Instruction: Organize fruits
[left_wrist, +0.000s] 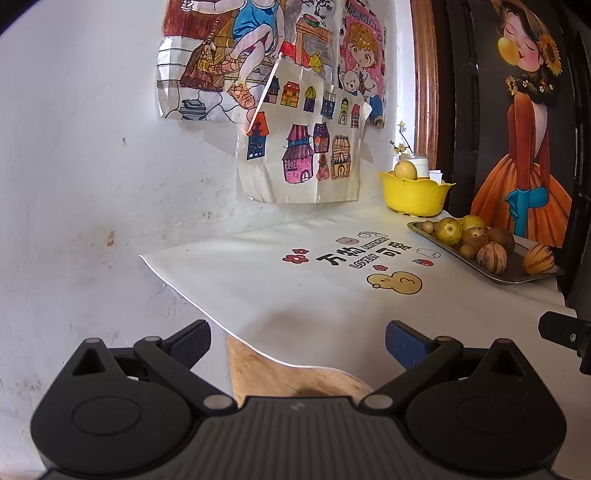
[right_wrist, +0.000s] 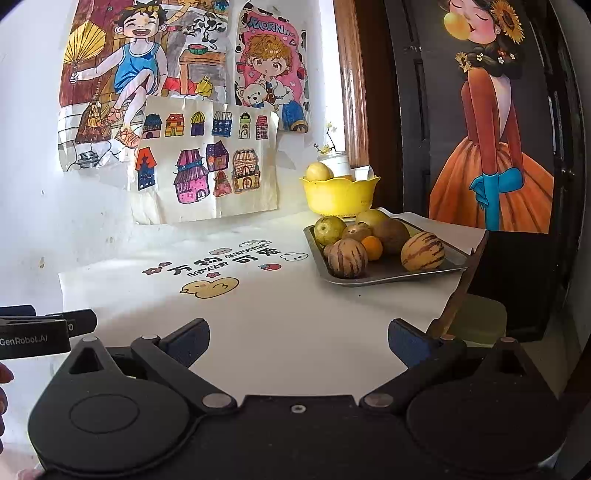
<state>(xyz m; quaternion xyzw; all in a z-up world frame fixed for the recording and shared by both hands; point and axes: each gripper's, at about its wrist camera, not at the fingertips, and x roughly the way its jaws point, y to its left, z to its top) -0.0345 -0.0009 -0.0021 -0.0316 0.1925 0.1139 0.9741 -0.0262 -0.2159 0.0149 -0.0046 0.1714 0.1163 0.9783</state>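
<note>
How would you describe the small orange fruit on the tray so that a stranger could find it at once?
Start at the yellow bowl by the wall; just in front of it lies a grey metal tray of fruit. In the tray's middle, between two striped melons, sits the small orange fruit, the only bright orange, smooth one, smaller than its dull neighbours.
</note>
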